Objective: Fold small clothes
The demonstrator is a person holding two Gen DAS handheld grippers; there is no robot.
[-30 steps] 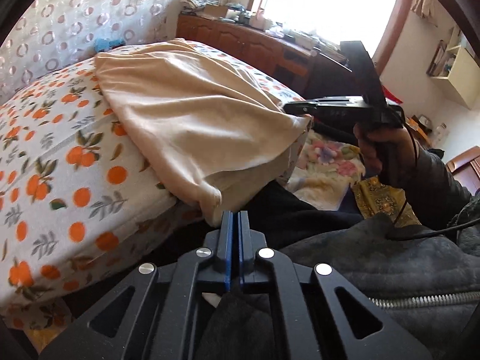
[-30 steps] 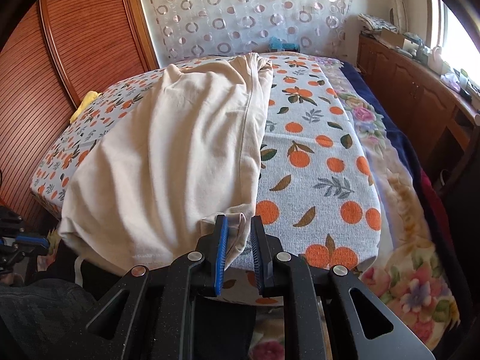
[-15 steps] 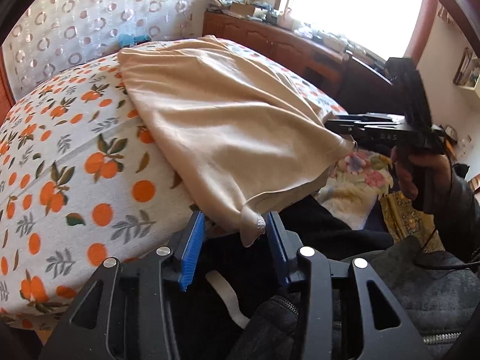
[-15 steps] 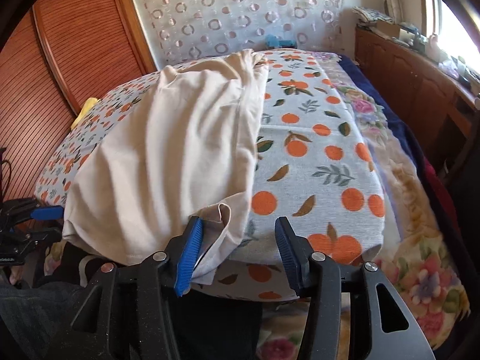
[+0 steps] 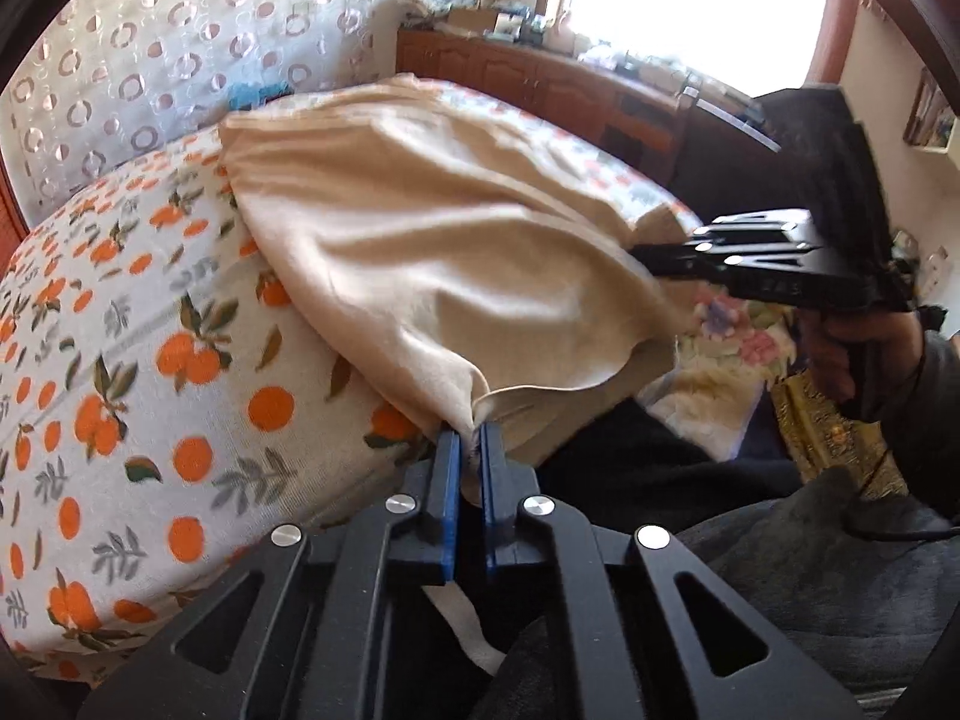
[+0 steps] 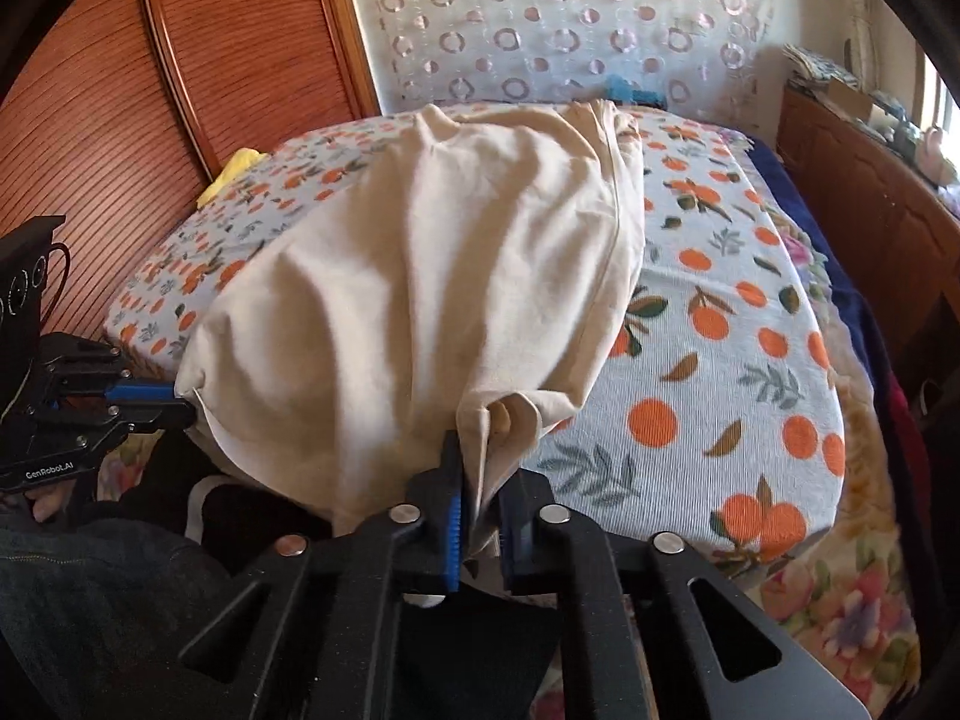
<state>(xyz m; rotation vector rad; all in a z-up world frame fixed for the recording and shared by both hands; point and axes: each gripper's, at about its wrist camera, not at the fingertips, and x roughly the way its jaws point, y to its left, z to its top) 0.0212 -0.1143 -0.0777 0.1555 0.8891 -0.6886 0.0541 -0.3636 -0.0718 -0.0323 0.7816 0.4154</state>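
Observation:
A beige garment (image 5: 420, 252) lies lengthwise on the orange-print bed cover (image 5: 120, 360), with its near edge hanging over the bed's front. My left gripper (image 5: 470, 438) has its jaws closing on the garment's near left corner, with cloth pinched between the blue pads. The right wrist view shows the same garment (image 6: 432, 276). There my right gripper (image 6: 480, 450) is closing its jaws on the bunched near right corner. Each gripper shows in the other's view, the right gripper (image 5: 642, 252) and the left gripper (image 6: 180, 402), both at the cloth's edge.
A wooden wardrobe (image 6: 120, 90) stands to the left of the bed, and a low dresser (image 5: 540, 78) with clutter stands under the window. A yellow item (image 6: 237, 171) lies at the bed's far left edge. A floral blanket (image 6: 840, 588) hangs off the right side. The person's dark lap (image 5: 780, 570) is close below.
Both grippers opened wide around the garment's near corners half a second ago and have now closed on them. The cloth's front edge is bunched and slightly lifted.

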